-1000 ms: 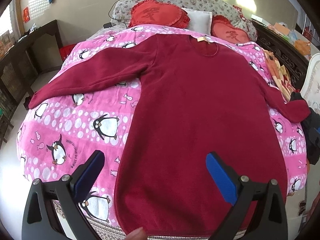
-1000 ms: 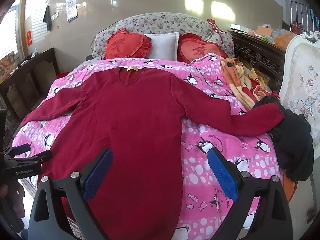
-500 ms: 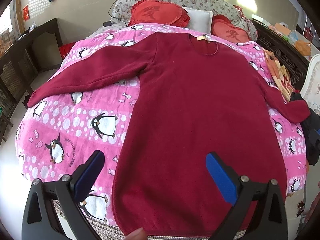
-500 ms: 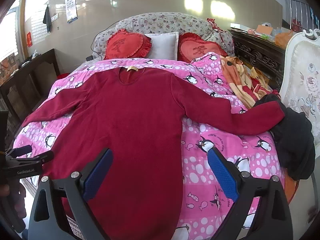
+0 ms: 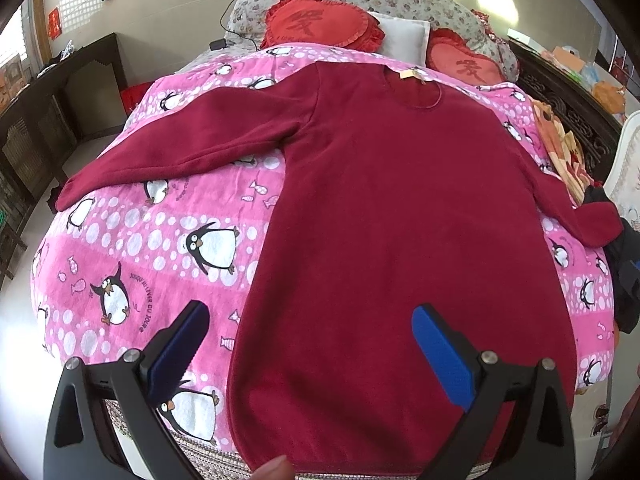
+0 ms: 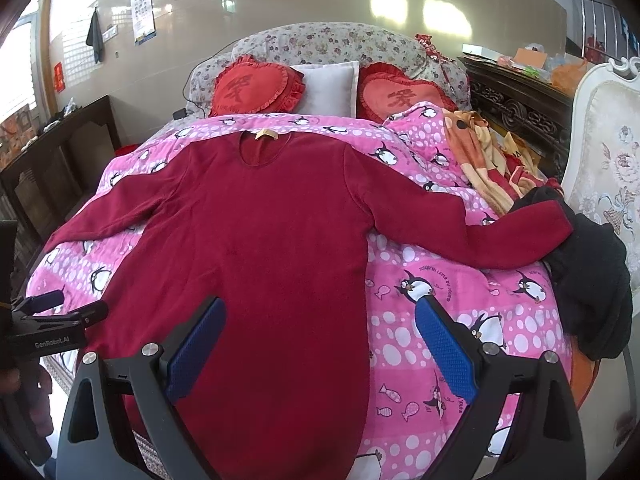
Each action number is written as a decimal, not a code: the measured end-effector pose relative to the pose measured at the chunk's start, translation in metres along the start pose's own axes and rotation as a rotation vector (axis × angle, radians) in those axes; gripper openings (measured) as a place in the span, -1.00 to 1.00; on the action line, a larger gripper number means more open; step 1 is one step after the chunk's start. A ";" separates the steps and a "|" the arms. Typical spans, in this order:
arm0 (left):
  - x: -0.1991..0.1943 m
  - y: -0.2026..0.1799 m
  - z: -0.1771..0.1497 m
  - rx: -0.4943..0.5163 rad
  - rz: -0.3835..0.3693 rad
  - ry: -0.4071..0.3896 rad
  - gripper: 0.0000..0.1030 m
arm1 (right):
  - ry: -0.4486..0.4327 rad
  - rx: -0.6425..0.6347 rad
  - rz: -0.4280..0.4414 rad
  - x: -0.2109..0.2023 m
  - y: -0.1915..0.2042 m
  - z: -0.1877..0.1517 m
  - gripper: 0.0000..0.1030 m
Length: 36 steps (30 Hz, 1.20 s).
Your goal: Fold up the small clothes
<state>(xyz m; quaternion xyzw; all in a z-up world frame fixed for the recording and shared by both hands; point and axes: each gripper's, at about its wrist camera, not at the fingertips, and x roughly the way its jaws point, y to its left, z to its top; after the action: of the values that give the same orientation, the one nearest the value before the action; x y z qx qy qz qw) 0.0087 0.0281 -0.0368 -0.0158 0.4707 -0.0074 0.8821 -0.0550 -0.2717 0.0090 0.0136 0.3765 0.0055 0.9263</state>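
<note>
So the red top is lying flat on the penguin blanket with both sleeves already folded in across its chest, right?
Not quite. The red top does lie flat on the penguin blanket, but both sleeves are spread out to the sides, not folded in. The right wrist view shows this: one sleeve reaches toward the black garment.

Red sweater (image 6: 260, 240) lies flat on penguin blanket (image 6: 440, 320), sleeves spread.

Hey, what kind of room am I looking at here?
Most likely a bedroom in a home. A bed with a pink penguin blanket fills the view, red heart-shaped cushions and a white pillow lean at its head, and a dark red top lies spread flat on it.
</note>
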 end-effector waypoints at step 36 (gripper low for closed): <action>0.070 0.066 0.055 -0.041 0.144 -0.010 1.00 | 0.039 0.011 0.052 0.118 0.037 0.045 0.36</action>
<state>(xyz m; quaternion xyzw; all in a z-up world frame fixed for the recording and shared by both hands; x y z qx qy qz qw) 0.0933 0.0928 -0.0661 0.0003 0.4662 0.0658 0.8822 0.0612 -0.2334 -0.0397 0.0282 0.3941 0.0276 0.9182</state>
